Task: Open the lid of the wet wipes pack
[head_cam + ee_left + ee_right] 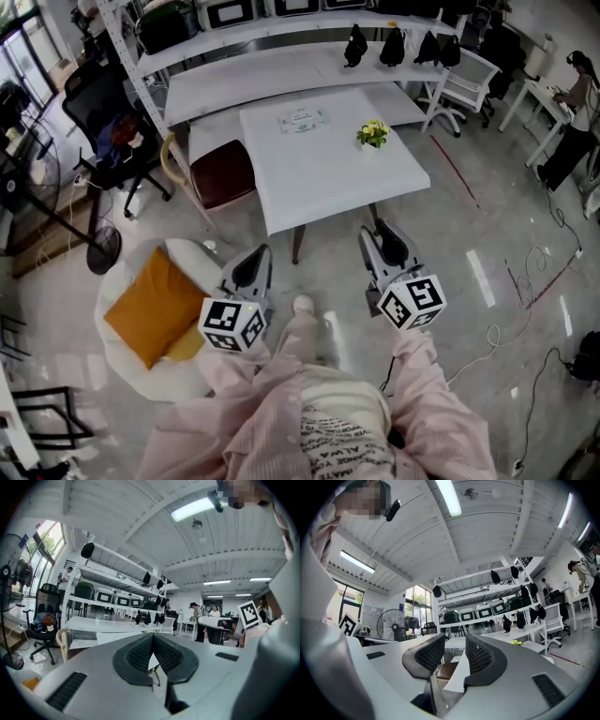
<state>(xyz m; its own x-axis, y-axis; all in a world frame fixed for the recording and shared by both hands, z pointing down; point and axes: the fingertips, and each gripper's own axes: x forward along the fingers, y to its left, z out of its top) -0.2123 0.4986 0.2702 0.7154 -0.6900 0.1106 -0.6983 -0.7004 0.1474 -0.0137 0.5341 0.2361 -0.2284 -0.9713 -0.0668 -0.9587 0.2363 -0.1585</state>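
The wet wipes pack (302, 120) lies flat with its lid down, near the far edge of the white table (319, 178). Both grippers hang low in front of the person, well short of the table and apart from the pack. My left gripper (255, 267) (152, 637) has its tips pressed together and holds nothing. My right gripper (382, 242) (454, 651) stands open, with only the table (454, 644) seen through the gap between its pads. The pack does not show in either gripper view.
A small pot of yellow flowers (373, 133) (516, 642) stands on the table's right side. A chair with a brown seat (223, 173) is tucked at the table's left. A white armchair with an orange cushion (155, 305) sits at my left. Long shelves (281, 37) run behind the table.
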